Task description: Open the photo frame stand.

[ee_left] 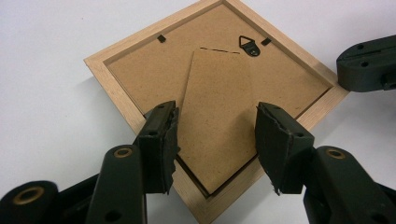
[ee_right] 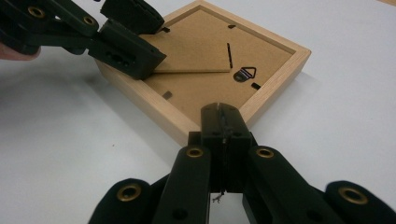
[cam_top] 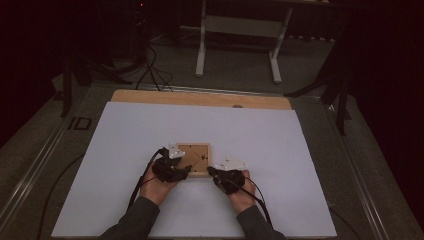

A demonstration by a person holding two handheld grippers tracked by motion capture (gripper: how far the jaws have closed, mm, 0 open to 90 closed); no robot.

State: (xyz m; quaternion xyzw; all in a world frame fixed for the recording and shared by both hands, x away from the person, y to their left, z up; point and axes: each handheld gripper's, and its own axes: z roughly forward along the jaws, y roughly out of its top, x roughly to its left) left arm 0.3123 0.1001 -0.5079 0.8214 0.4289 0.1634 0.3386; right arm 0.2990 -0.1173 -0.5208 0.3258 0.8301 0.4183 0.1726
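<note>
A small wooden picture frame [cam_top: 194, 159] lies face down on the white table sheet [cam_top: 125, 150], a little toward the near edge and about midway between the left and right edges; its brown backing board [ee_left: 154, 74] faces up, with a black hanging hook [ee_left: 249, 45] near one side and small black tabs [ee_right: 167, 94] along the inner rim; the fold-out stand flap [ee_left: 217, 121] of the backing is lifted slightly at its free end, as the right gripper view shows. The left gripper [ee_left: 215, 135] reaches over the frame's near left corner with its jaws partly open, one pad on each side of the flap's pointed end; whether the pads press on the flap cannot be told. The right gripper [ee_right: 223, 122] has its jaws closed together with nothing between them, the tips resting against the frame's wooden rim at the near right corner. A bare strip of wooden tabletop [cam_top: 200, 98] runs along the sheet's far edge.
</note>
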